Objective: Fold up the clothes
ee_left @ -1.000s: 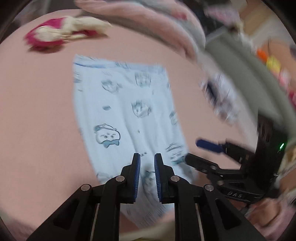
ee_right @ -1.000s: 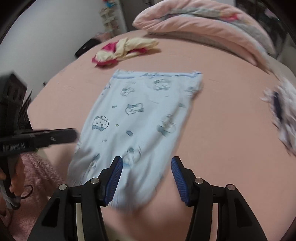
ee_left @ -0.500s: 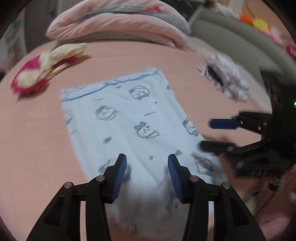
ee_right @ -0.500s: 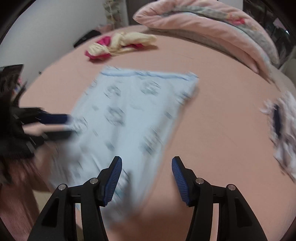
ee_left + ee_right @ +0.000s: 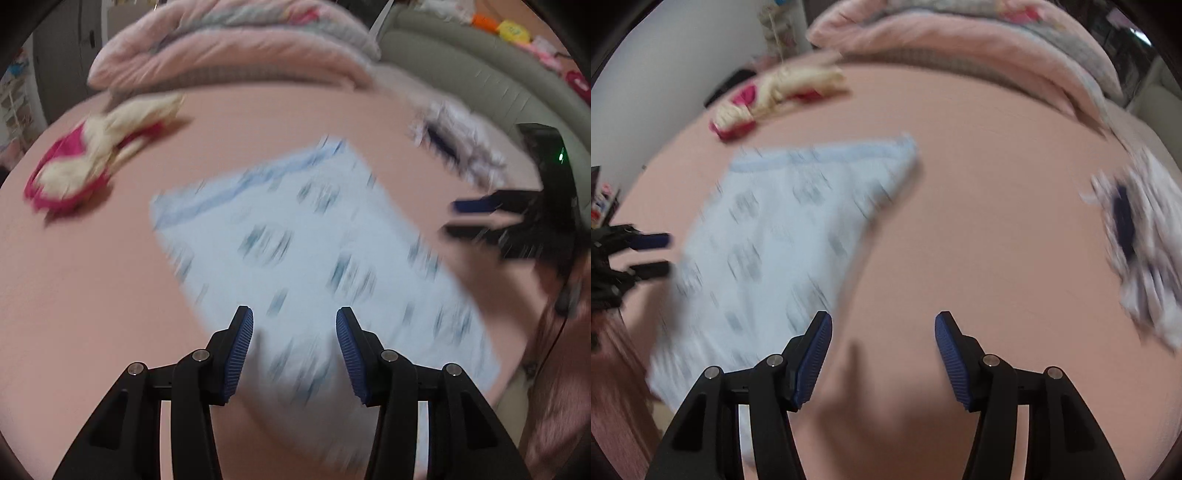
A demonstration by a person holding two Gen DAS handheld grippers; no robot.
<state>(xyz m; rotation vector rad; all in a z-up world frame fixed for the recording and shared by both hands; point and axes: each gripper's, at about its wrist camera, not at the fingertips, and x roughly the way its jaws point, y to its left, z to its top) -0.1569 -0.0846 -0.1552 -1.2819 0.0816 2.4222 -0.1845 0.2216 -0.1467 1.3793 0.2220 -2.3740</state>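
Left wrist view: the left gripper (image 5: 294, 350) has its jaws spread wide and empty, low in the frame. The light blue printed garment (image 5: 295, 251) lies flat on the pink bed sheet (image 5: 92, 295) at frame center, motion-blurred. The right gripper (image 5: 480, 218) appears at right edge, jaws apart.

Right wrist view: the right gripper (image 5: 882, 354) jaws are wide and empty over bare sheet. The garment occupies left center. A pink-and-cream cloth (image 5: 775, 96) lies upper left.

Pink bed (image 5: 92, 295) ahead; rolled duvet (image 5: 960, 33) at far edge. White wall (image 5: 665, 66) far left, grey sofa (image 5: 461, 74) far right.
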